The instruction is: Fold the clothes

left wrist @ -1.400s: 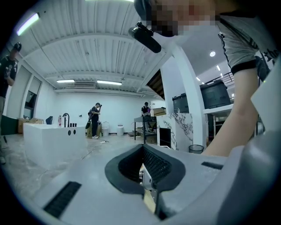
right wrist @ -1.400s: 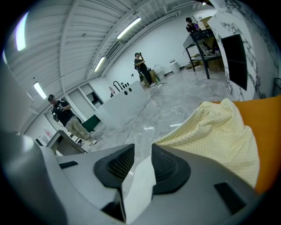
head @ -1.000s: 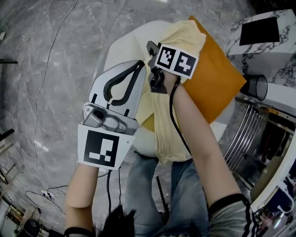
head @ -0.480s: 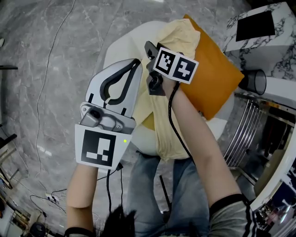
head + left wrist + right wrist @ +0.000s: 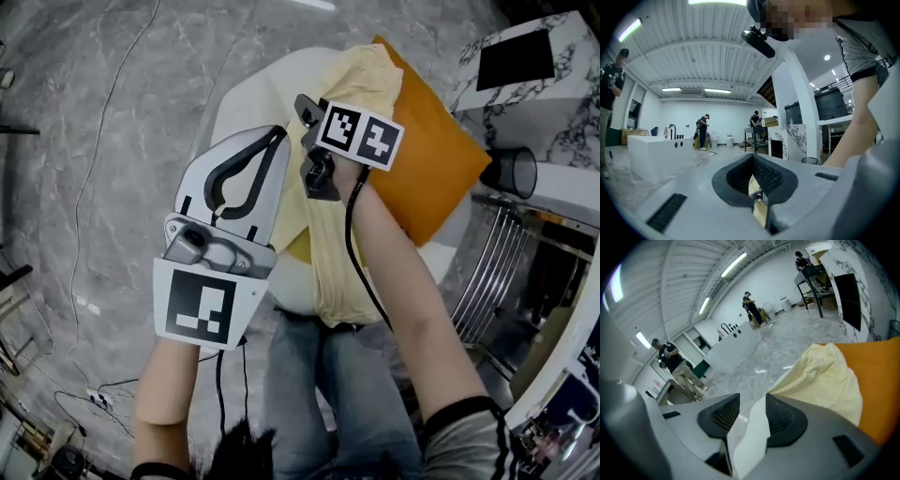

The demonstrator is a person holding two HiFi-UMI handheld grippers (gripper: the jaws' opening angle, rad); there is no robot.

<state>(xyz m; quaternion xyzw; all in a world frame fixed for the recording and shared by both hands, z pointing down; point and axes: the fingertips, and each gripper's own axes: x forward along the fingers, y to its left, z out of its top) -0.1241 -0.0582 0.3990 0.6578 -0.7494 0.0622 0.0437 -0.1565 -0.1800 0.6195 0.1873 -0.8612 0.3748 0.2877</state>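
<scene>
- Head view: a dark round bin [image 5: 512, 173] stands on the floor off the right corner of the orange cushion [image 5: 436, 159]; what it holds cannot be made out.
- The yellow garment [image 5: 330, 248] is draped over the cushion's left edge and hangs off the near rim of the white seat [image 5: 251, 94] that bears the cushion, down onto the person's jeans [image 5: 309, 394].
- The left gripper [image 5: 277, 137] is raised left of the cushion, over the seat. Its jaws curve round to meet at the tips.
- The right gripper [image 5: 309, 108] is above the garment, just beside the cushion's left edge.
- Left gripper view: the jaws are closed, pads pressed together at the front, with no cloth showing past them. Only a sliver of pale yellow shows through the slit behind the pads.
- A dark bin [image 5: 810, 160] stands by a marble-faced unit, its inside hidden.
- Right gripper view: the jaws stand moderately apart and have just been opening. The gap shows only the seat and the grey floor, and nothing is pinched.
- The garment lies bunched against the cushion just past the right-hand jaw. Whether that jaw touches it cannot be told.
</scene>
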